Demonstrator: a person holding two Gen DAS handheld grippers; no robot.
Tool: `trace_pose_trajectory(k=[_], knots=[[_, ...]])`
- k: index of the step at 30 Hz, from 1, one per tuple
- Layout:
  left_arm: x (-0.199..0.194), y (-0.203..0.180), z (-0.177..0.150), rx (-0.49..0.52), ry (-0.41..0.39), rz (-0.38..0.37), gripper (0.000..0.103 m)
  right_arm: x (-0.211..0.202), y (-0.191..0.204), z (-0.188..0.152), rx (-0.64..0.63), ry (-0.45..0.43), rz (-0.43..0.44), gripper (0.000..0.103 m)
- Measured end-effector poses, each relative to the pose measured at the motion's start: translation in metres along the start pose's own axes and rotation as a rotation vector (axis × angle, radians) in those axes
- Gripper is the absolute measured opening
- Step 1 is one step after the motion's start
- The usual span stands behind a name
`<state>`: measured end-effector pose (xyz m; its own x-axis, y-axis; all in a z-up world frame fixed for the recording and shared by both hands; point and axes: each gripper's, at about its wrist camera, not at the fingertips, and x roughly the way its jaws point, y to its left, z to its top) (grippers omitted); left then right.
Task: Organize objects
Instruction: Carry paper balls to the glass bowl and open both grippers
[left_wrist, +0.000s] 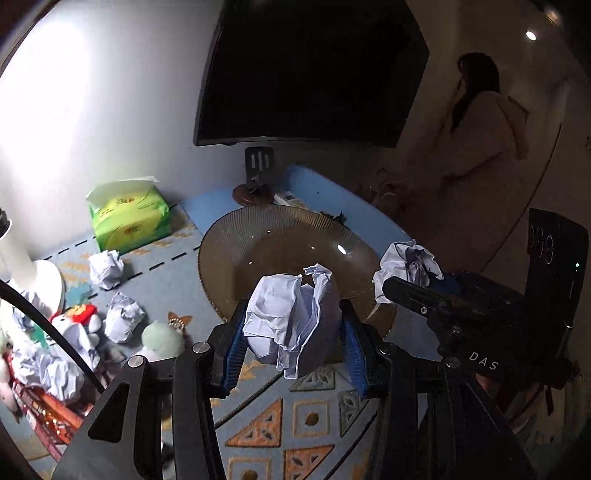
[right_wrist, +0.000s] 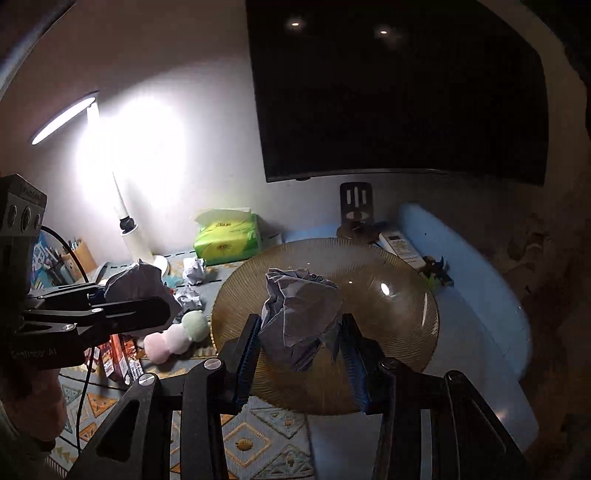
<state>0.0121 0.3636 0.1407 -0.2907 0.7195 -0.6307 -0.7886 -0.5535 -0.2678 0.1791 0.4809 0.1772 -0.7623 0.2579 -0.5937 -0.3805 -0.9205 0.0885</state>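
While both claws hang over the near rim of the plate, each one grips paper:
Left claw (left_wrist: 293, 332): clenched on a crumpled paper ball (left_wrist: 291, 325), blue pads pressed into both sides of it; the ball sits over the plate's near edge.
Right claw (right_wrist: 301, 328): clenched on a second crumpled paper ball (right_wrist: 301, 314), held above the plate's near half; in the left wrist view this claw comes in from the right with its paper at the plate's right rim.
Plate (left_wrist: 258, 236): large, round, amber glass with a ribbed rim, lying on the tabletop; its bowl holds no paper that I can see.
Loose paper balls: one (left_wrist: 106, 267) just in front of the tissue pack, another (left_wrist: 123, 317) nearer, both left of the plate and apart from it; more crumpled paper (left_wrist: 59, 373) is heaped at the far left.
Tissue pack (left_wrist: 129, 214): green, against the wall, left of the plate.
Plush toys: a pale green and pink soft toy (right_wrist: 181, 334) lies beside the plate's left rim.
Lamp (right_wrist: 125, 221): white, lit, standing left of the tissue pack.
Tabletop (left_wrist: 159, 280): covered by a blue patterned mat.
Screen (left_wrist: 314, 70): dark, on the wall behind the plate.
Remote (right_wrist: 400, 245): white, just beyond the plate's far rim.
Person (left_wrist: 476, 122): stands at the right in a pale hooded coat.
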Motion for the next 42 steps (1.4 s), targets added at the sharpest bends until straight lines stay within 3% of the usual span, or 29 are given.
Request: trace_pose_trajectory(k=[5, 10, 12, 14, 17, 23, 27, 31, 33, 35, 42], knots=[[0.055, -0.006, 0.009, 0.0, 0.055, -0.007, 0.043, 0.045, -0.025, -0.004, 0.093, 0.086, 0.002, 0.042], [0.084, -0.001, 0.009, -0.029, 0.074, -0.024, 0.043, 0.069, -0.034, -0.011, 0.111, 0.122, -0.015, 0.042], [0.09, 0.0, 0.009, -0.031, 0.079, -0.029, 0.048, 0.073, -0.035, -0.012, 0.107, 0.121, -0.028, 0.043], [0.097, 0.003, 0.009, -0.045, 0.096, -0.034, 0.051, 0.074, -0.037, -0.01, 0.109, 0.115, -0.039, 0.053], [0.095, 0.008, 0.005, -0.085, 0.125, -0.063, 0.051, 0.065, -0.042, -0.006, 0.131, 0.075, -0.04, 0.069], [0.063, 0.013, 0.003, -0.087, 0.067, -0.059, 0.052, 0.057, -0.044, 0.003, 0.156, 0.02, -0.038, 0.07], [0.062, 0.015, 0.014, -0.112, 0.047, -0.06, 0.053, 0.061, -0.037, 0.006, 0.175, -0.003, -0.051, 0.07], [0.081, 0.018, 0.019, -0.154, 0.078, -0.105, 0.054, 0.057, -0.036, 0.008, 0.165, -0.043, -0.134, 0.073], [0.091, 0.021, 0.015, -0.146, 0.137, -0.12, 0.054, 0.052, -0.039, 0.007, 0.176, -0.099, -0.173, 0.095], [0.09, 0.026, 0.008, -0.155, 0.142, -0.145, 0.054, 0.052, -0.043, 0.006, 0.195, -0.146, -0.189, 0.101], [0.078, 0.025, 0.008, -0.149, 0.149, -0.154, 0.055, 0.1, -0.034, 0.009, 0.09, -0.094, -0.294, 0.101]])
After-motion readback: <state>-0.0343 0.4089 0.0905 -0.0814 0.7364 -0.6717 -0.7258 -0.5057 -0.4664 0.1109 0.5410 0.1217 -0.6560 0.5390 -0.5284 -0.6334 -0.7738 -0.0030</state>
